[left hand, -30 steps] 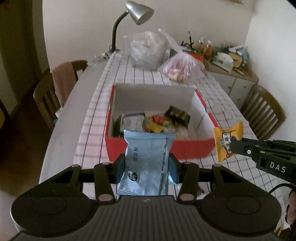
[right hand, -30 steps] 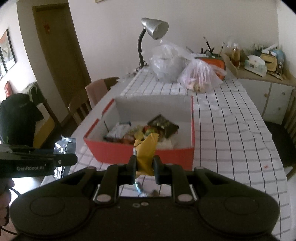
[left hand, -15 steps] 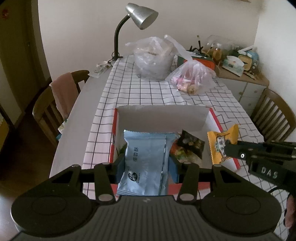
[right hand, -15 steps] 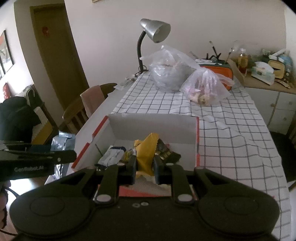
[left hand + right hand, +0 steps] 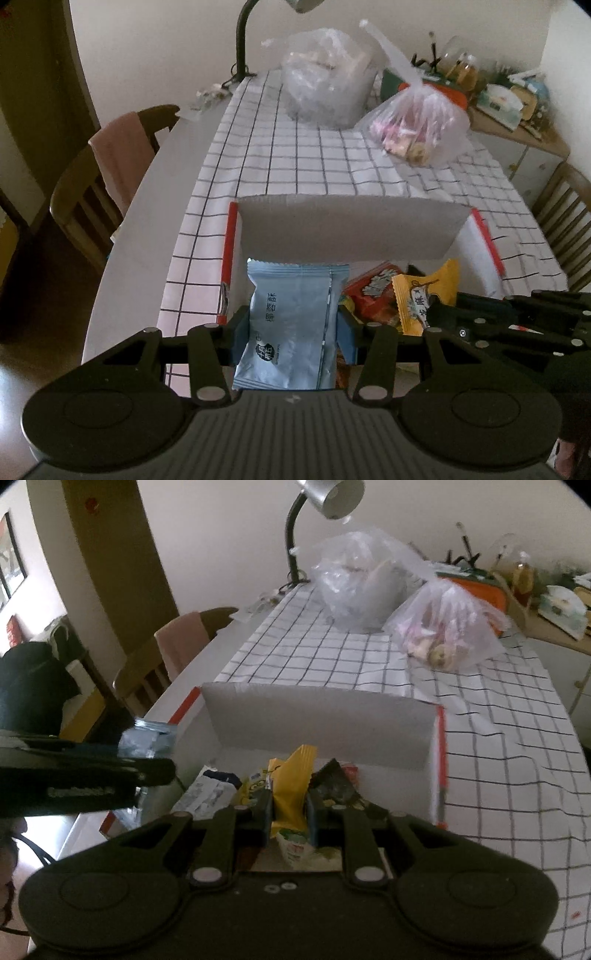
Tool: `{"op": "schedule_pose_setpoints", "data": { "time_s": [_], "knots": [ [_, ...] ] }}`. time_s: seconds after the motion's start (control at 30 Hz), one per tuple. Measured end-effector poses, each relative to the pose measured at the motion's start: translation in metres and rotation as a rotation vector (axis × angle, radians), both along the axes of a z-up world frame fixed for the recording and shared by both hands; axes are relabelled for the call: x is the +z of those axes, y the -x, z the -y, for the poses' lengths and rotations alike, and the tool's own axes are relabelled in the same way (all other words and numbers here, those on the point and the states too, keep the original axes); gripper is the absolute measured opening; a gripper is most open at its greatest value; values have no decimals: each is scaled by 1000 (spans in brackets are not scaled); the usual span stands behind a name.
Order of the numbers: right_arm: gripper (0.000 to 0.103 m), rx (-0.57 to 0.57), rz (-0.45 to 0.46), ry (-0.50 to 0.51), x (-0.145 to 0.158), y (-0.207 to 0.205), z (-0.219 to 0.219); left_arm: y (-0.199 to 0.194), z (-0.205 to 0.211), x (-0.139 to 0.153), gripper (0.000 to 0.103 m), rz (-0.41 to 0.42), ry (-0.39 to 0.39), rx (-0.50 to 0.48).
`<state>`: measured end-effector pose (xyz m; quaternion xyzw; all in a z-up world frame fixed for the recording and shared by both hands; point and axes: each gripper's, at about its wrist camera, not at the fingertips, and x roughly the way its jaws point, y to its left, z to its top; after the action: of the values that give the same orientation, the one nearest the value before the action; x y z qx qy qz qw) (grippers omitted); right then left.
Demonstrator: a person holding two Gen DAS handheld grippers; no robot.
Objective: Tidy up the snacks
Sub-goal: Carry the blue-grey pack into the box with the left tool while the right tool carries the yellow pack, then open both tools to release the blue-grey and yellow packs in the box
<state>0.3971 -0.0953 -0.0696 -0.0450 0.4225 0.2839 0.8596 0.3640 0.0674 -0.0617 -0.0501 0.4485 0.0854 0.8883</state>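
Both grippers over the box.
Left gripper jaws clamp a blue packet; right gripper jaws clamp a yellow packet.

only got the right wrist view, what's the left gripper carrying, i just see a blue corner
Observer: The left gripper is shut on a light blue snack packet, held upright and flat-on to its camera.
Operator: is it over the box
Observer: In the left view the packet overlaps the red box near its left wall; I cannot tell its height above it.
Operator: anything in the box i can't see
Observer: A red packet shows between the blue packet and the yellow packet that the right gripper holds.
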Motion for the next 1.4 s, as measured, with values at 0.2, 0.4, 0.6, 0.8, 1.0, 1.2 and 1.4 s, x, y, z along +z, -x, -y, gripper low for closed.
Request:
{"op": "schedule_pose_setpoints", "data": {
  "time_s": [0.2, 0.4, 0.6, 0.8, 1.0, 1.2, 1.4],
  "knots": [
    [17, 39, -25, 32, -16, -13, -15, -13, -4, -17, 47, -43, 3, 3],
    [17, 67, -48, 53, -29, -19, -25, -22, -5, -29, 48, -79, 5, -9],
    [17, 78, -65, 79, -37, -23, -29, -25, -5, -40, 48, -113, 1, -2],
    [23, 76, -74, 88, -39, -23, -30, -25, -6, -44, 48, -120, 5, 10],
    [27, 73, -72, 84, -36, -22, -29, -20, -8, -39, 49, -109, 12, 14],
    [33, 62, -65, 62, -26, -14, -21, -8, -7, -28, 54, -76, 26, 5],
    [39, 49, -44, 33, -9, 0, -11, 11, -4, -11, 56, -31, 30, -11]
  ]
}}
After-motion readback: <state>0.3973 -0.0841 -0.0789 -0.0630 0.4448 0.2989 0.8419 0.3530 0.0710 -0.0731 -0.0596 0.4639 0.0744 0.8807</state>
